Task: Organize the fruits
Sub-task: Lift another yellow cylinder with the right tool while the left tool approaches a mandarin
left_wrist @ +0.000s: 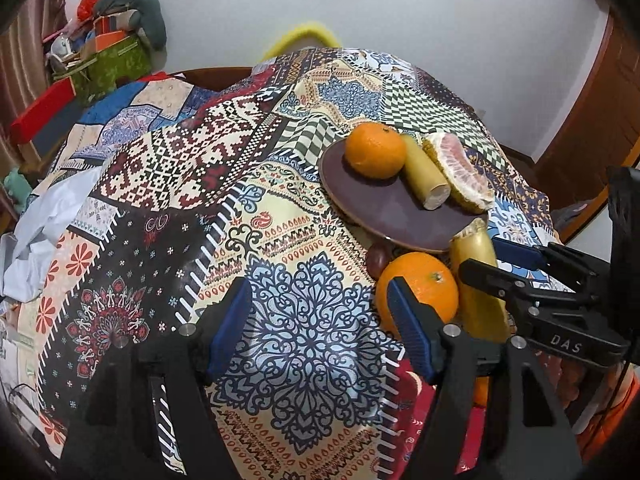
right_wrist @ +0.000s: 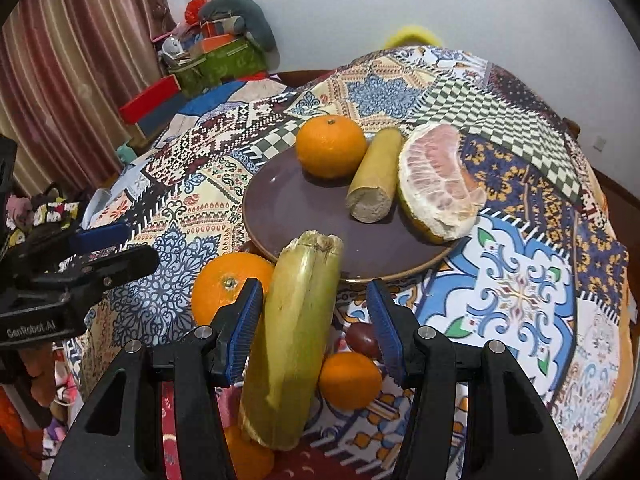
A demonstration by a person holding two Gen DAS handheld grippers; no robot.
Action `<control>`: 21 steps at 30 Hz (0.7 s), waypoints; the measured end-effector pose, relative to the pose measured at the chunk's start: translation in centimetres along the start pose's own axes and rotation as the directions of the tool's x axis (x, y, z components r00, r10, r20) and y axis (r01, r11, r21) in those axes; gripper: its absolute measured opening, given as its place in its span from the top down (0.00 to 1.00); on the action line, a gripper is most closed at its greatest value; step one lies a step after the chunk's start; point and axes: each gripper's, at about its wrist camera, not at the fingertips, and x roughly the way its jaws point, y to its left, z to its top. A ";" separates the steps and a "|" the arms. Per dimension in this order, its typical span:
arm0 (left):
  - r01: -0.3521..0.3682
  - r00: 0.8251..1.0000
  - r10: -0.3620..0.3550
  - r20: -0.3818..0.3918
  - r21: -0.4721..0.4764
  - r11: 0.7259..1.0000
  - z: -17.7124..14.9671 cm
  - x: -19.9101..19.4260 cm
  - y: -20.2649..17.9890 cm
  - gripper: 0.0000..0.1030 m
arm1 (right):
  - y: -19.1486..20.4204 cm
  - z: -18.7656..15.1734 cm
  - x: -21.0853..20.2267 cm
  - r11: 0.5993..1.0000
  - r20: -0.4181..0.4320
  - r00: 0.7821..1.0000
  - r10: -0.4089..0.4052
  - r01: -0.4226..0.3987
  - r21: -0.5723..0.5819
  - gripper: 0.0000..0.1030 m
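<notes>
A dark purple plate holds an orange, a short sugarcane piece and a pomelo wedge. My right gripper is open, its jaws either side of a long sugarcane piece lying off the plate's near rim. A large orange, a small orange and a dark red fruit lie beside it. My left gripper is open and empty over the cloth, left of the large orange.
A patchwork cloth covers the round table. Boxes and clutter stand by the far wall, curtains at left. White fabric lies at the table's left edge. A wooden door is at right.
</notes>
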 end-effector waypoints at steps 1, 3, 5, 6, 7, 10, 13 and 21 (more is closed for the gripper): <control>0.001 1.000 -0.001 -0.003 -0.001 1.000 0.0 0.1 0.1 0.32 | 0.1 0.0 0.2 1.000 -0.006 1.000 0.002 -0.002 -0.002 0.52; 0.001 1.000 -0.001 -0.009 0.001 1.000 0.0 0.3 0.1 0.32 | 0.2 -0.1 0.4 1.000 -0.002 1.000 0.013 -0.013 0.002 0.56; -0.001 1.000 0.001 -0.011 0.004 1.000 0.0 0.3 0.0 0.32 | 0.1 0.0 0.3 0.999 -0.008 0.999 0.053 -0.053 0.012 0.64; -0.001 1.000 0.001 -0.012 0.003 1.000 0.0 0.3 0.0 0.32 | 0.1 0.0 0.2 0.998 -0.010 0.998 0.062 -0.062 0.021 0.65; 0.001 1.000 -0.001 -0.014 0.004 1.000 0.0 0.3 -0.1 0.32 | 0.1 -0.1 0.2 0.998 -0.009 0.998 0.061 -0.061 0.022 0.65; 0.000 1.000 0.000 -0.006 0.010 1.000 -0.1 -0.2 -0.3 0.32 | 0.1 -0.2 -0.2 0.998 0.007 0.998 0.058 -0.058 0.031 0.65; 0.000 1.000 0.000 0.004 0.019 1.000 -0.2 -0.9 -0.5 0.32 | 0.1 -0.3 -1.9 0.998 0.057 0.997 0.055 -0.057 0.041 0.66; 0.031 1.000 -0.031 0.005 0.020 0.999 -0.4 -1.7 -1.7 0.32 | -0.3 -0.5 -7.3 0.998 0.174 0.984 0.040 -0.047 0.033 0.68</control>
